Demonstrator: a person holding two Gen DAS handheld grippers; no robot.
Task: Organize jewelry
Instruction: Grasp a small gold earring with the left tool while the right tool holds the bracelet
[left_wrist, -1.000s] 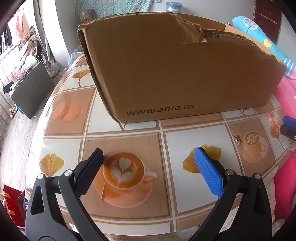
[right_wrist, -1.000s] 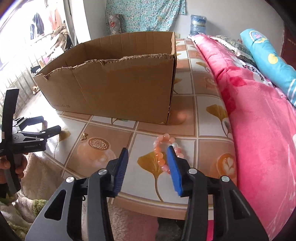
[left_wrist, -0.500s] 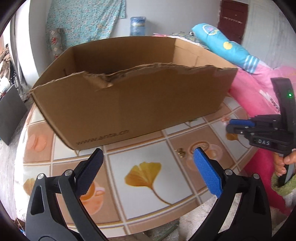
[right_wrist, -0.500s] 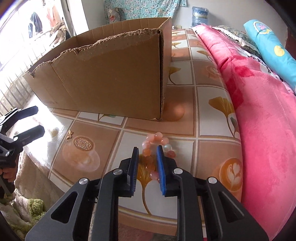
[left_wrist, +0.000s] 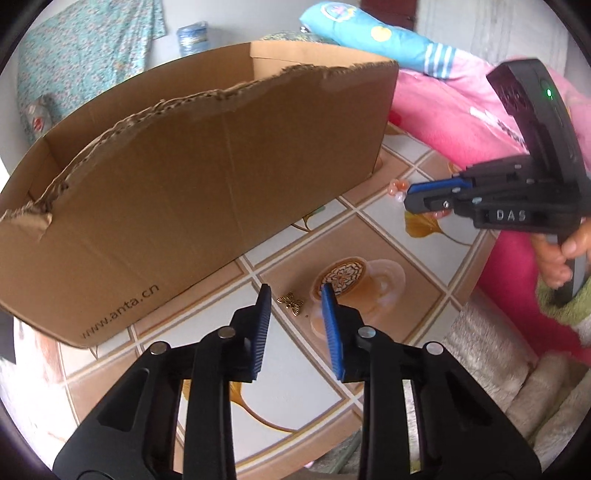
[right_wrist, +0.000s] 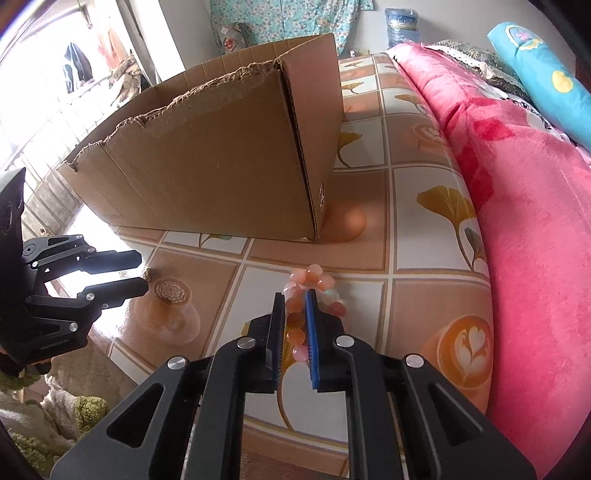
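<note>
- Surface (right_wrist: 413, 206) wore a tiled cloth printed with ginkgo leaves and latte cups; torn-rimmed cardboard box (left_wrist: 207, 177) sat on it, "anta.cn" printed on its side.
- Pink blanket (right_wrist: 535, 236) ran along the surface's right edge, blue pillow (right_wrist: 543, 70) behind it; floral curtain (left_wrist: 85, 55) and a water jug (right_wrist: 400, 22) stood at the back wall.
- Left tool (left_wrist: 293, 306) was closing, gap narrow, pads either side of a small gold butterfly charm (left_wrist: 291, 303) lying on the surface, not touching it.
- Right tool (right_wrist: 295, 317) was closing, pads pressed on 1 pink bead bracelet (right_wrist: 312, 288) lying in front of the box corner.
- Only the left view showed the charm clearly plus a hand (left_wrist: 561, 254) on the right tool; there the beads were mostly hidden.
- Only the right view showed the bracelet loop and a bright railing (right_wrist: 48, 155) far left.
</note>
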